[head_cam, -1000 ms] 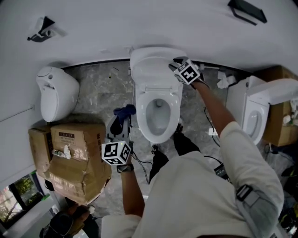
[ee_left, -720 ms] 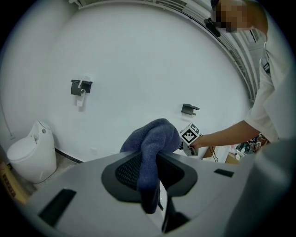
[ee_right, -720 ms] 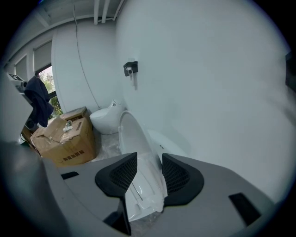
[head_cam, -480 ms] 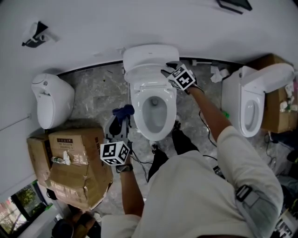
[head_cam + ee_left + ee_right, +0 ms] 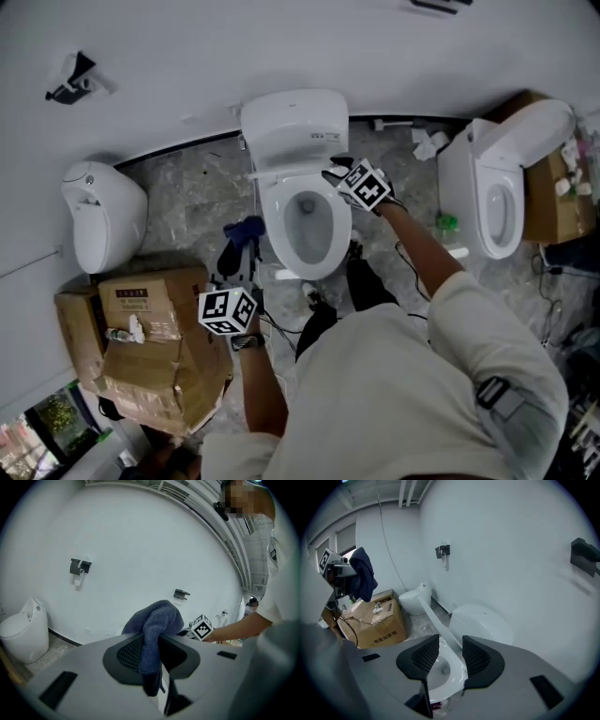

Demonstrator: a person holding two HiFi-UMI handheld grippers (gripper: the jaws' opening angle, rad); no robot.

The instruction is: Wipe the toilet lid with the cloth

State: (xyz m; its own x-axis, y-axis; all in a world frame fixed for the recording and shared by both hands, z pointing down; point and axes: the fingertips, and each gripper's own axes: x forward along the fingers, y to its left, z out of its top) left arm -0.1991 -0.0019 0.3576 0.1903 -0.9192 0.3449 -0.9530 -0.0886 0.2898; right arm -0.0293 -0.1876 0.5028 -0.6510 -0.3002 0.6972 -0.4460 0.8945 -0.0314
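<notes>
The white toilet (image 5: 305, 220) stands in the middle of the head view, its lid (image 5: 292, 122) tilted up at the back. My right gripper (image 5: 332, 172) is at the bowl's right rim. In the right gripper view the lid's thin white edge (image 5: 436, 620) runs between the jaws of that gripper (image 5: 450, 656). They have just been opening, and I see no pad pressing on the edge. My left gripper (image 5: 239, 253) hangs left of the bowl, shut on the blue cloth (image 5: 246, 230). The cloth (image 5: 157, 618) bulges out above its jaws.
A second toilet (image 5: 103, 211) stands at the left and a third (image 5: 497, 197) at the right. Cardboard boxes (image 5: 155, 328) sit at the lower left, another box (image 5: 548, 202) at the far right. Cables and scraps lie on the marble floor (image 5: 187, 187).
My right gripper has come from beside the tank toward me along the bowl's right side. The lid now shows larger and leans forward. The left gripper with the cloth has shifted a little.
</notes>
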